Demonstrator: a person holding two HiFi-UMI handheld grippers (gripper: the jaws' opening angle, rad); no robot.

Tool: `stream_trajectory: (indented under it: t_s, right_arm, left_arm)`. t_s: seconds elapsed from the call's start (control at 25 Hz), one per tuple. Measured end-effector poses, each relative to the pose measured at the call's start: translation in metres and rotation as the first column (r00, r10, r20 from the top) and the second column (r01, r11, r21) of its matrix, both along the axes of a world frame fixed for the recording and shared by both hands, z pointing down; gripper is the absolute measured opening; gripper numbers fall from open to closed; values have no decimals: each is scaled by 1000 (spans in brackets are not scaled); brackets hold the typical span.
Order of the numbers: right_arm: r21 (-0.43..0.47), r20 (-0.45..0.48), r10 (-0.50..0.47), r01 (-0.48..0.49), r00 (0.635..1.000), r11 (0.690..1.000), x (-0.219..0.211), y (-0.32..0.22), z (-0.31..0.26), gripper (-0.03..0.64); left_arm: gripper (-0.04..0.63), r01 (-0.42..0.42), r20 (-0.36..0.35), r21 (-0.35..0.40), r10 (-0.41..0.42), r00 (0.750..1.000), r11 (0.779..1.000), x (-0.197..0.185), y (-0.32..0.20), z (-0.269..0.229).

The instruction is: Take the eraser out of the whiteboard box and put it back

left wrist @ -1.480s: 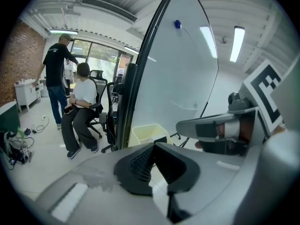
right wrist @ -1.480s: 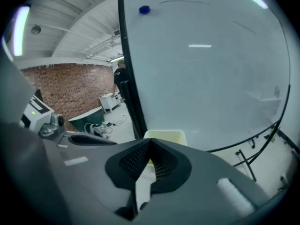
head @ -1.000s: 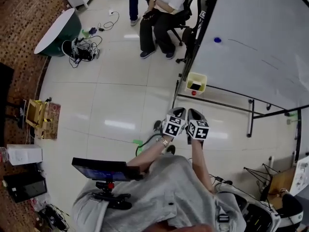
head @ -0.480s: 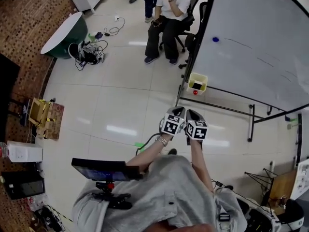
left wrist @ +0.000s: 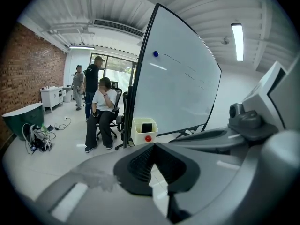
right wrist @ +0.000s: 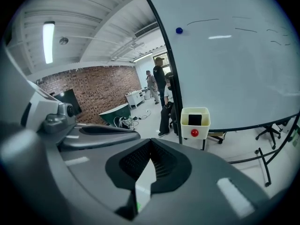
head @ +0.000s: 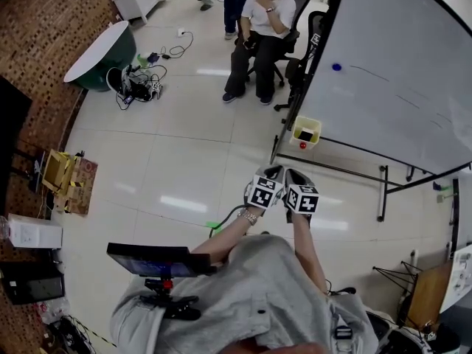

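Note:
The pale yellow whiteboard box (head: pixel 297 128) hangs at the lower left corner of the whiteboard (head: pixel 398 80). A black eraser (head: pixel 305 135) stands inside it, and a red magnet (head: pixel 302 145) sits on its front. My left gripper (head: pixel 271 172) and right gripper (head: pixel 294 175) are held side by side, short of the box and well apart from it. Both are shut with nothing in them. The left gripper view shows the left gripper (left wrist: pixel 153 145) aimed at the box (left wrist: pixel 137 134) and eraser (left wrist: pixel 146 127). The right gripper view shows the right gripper (right wrist: pixel 151 142) below the box (right wrist: pixel 186 130) and eraser (right wrist: pixel 195 119).
A person sits on an office chair (head: pixel 262 35) just left of the board, with others standing behind. The whiteboard stand's legs (head: pixel 346 169) run along the floor under the box. A green round table (head: pixel 99 50) and cables (head: pixel 136 83) lie far left. A blue magnet (head: pixel 336 67) sticks on the board.
Both grippers have moved a little forward and up together, still side by side and shut. The view has shifted with them, so more of the room's far end shows.

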State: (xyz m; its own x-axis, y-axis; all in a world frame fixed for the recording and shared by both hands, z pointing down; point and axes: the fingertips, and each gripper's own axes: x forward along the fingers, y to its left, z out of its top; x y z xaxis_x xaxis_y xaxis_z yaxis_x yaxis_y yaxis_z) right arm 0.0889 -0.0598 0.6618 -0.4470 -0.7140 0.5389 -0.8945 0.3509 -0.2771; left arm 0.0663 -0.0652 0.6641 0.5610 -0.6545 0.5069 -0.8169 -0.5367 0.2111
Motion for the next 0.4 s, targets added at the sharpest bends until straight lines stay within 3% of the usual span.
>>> stream_trajectory:
  t_s: [0.4]
  right_arm:
    - [2,-11,13,-13,1000,1000,4,8,-4,3]
  left_arm:
    - [6,-11,-25,0,11,1000,1000,4,3,-3]
